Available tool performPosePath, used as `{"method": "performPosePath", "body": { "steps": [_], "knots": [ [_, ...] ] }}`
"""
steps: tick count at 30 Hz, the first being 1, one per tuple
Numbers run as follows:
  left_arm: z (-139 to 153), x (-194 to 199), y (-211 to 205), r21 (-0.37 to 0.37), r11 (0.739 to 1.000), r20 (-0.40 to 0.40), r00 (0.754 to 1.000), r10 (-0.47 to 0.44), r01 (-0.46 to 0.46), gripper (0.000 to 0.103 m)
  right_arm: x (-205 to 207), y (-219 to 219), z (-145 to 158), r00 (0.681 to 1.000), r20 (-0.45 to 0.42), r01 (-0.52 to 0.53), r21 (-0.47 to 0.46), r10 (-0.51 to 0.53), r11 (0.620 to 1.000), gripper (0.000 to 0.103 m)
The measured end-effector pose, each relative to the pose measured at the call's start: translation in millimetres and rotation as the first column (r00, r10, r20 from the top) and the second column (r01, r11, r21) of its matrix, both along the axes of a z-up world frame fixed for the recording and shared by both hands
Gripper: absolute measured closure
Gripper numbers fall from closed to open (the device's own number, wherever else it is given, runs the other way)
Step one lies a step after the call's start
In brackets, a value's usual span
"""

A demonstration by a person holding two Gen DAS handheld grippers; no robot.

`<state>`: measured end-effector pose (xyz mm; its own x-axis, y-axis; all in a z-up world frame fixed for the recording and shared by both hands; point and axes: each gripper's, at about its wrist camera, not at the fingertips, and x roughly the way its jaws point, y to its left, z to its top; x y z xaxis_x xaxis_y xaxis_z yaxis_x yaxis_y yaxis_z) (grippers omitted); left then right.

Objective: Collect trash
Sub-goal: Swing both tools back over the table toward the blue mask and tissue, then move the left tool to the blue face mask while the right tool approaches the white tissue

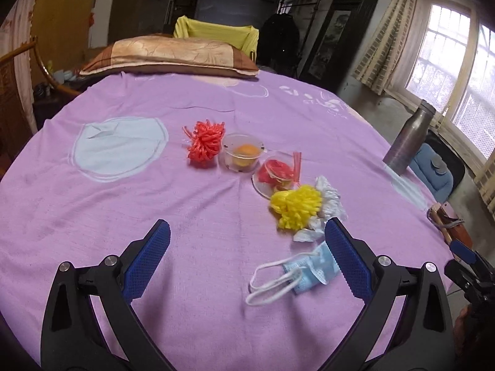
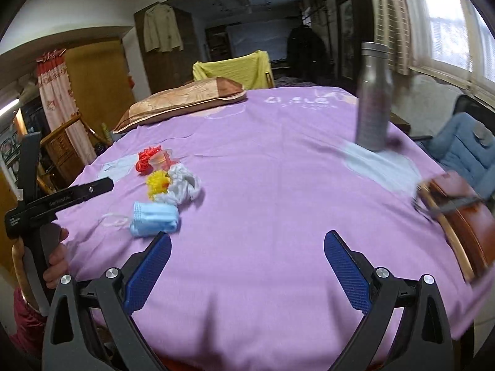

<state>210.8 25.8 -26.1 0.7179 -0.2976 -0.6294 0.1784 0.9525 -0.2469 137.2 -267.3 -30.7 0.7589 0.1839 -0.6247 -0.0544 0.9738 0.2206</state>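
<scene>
Trash lies on a purple bed sheet (image 1: 92,210). In the left wrist view I see a red foam net (image 1: 205,144), a clear cup with an orange piece (image 1: 243,153), a tipped clear cup with red scraps (image 1: 275,174), a yellow foam net (image 1: 297,205), crumpled white tissue (image 1: 331,199) and a blue face mask (image 1: 309,270). My left gripper (image 1: 247,232) is open above the sheet, the mask beside its right finger. My right gripper (image 2: 247,241) is open over bare sheet, with the mask (image 2: 154,218), yellow net (image 2: 158,184) and tissue (image 2: 185,185) to its left.
A metal bottle (image 1: 408,137) (image 2: 372,95) stands near the bed's right edge. A brown object (image 2: 464,219) rests at the right edge. A pillow (image 1: 170,55) lies at the far end. A blue cushioned chair (image 2: 464,145) is beyond the bed. A hand (image 2: 57,259) holds the left gripper's handle.
</scene>
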Motion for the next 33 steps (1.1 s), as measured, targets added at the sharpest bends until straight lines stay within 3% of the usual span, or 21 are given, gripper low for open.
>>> {"method": "performPosePath", "body": {
  "steps": [6, 9, 12, 16, 19, 23, 28, 31, 33],
  "knots": [
    [-7.8, 12.0, -30.4, -0.045, 0.99, -0.076, 0.987, -0.139, 0.135, 0.007, 47.0, 2.6, -10.1, 1.0, -0.016, 0.008, -0.016, -0.009, 1.0, 0.006],
    [-11.2, 13.0, -58.0, 0.025, 0.98, -0.084, 0.977, -0.196, 0.199, 0.007, 69.9, -0.8, -13.8, 0.999, -0.021, 0.025, -0.005, -0.026, 1.0, 0.006],
    [-15.8, 11.6, -87.0, 0.16, 0.952, -0.102, 0.964, -0.246, 0.26, 0.007, 88.9, -2.6, -21.3, 0.999, -0.038, 0.024, 0.028, -0.023, 0.999, 0.006],
    [-28.5, 14.8, -100.0, 0.226, 0.916, -0.167, 0.94, -0.298, 0.33, 0.007, 99.5, -3.2, -28.7, 0.998, -0.064, 0.009, 0.064, -0.005, 0.998, 0.006],
    [-36.4, 26.0, -90.4, 0.237, 0.917, -0.224, 0.937, -0.269, 0.32, 0.007, 99.7, -3.5, -29.8, 0.998, -0.057, 0.012, 0.064, -0.009, 0.998, 0.006],
    [-30.3, 39.6, -40.0, 0.315, 0.937, -0.17, 0.98, -0.102, 0.152, 0.007, 99.5, -3.7, -30.6, 0.999, -0.05, 0.004, 0.068, -0.001, 0.998, 0.006],
    [-18.1, 40.0, 21.0, 0.201, 0.98, -0.111, 0.993, 0.03, -0.007, 0.007, 96.2, -3.5, -29.6, 0.999, -0.032, 0.016, 0.064, -0.014, 0.998, 0.006],
    [-22.1, 39.6, 24.9, 0.103, 0.994, -0.128, 0.992, -0.008, 0.022, 0.007, 95.8, 0.5, -28.5, 1.0, -0.027, 0.017, 0.035, -0.016, 0.999, 0.006],
    [-24.0, 42.7, 11.0, 0.097, 0.993, -0.147, 0.988, -0.05, 0.065, 0.007, 95.9, 5.6, -28.0, 1.0, -0.028, 0.01, 0.004, -0.01, 1.0, 0.006]
  ]
}}
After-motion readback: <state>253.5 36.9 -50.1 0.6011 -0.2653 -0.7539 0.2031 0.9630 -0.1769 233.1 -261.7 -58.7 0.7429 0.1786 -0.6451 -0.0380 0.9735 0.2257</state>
